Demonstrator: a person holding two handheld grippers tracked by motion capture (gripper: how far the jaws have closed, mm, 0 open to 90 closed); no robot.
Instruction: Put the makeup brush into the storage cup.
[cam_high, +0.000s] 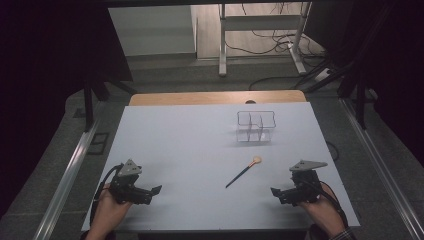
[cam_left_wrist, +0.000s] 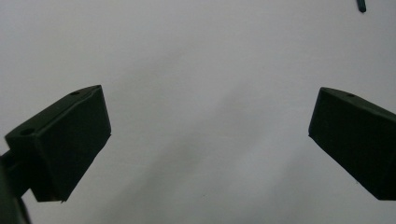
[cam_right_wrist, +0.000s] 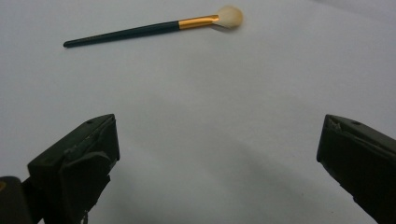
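The makeup brush lies flat mid-table, right of centre, near side of the clear organizer. I judge it light, stiff and slim; grip the dark handle. Right gripper and left gripper: jaws apart, empty.

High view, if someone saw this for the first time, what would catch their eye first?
Probably the makeup brush, lying alone and slanted near the middle of the white table, its pale bristle head pointing toward the far side. Behind it, toward the far edge, stands a clear divided organizer. At the near corners, the left gripper and right gripper rest with jaws wide apart, holding nothing.
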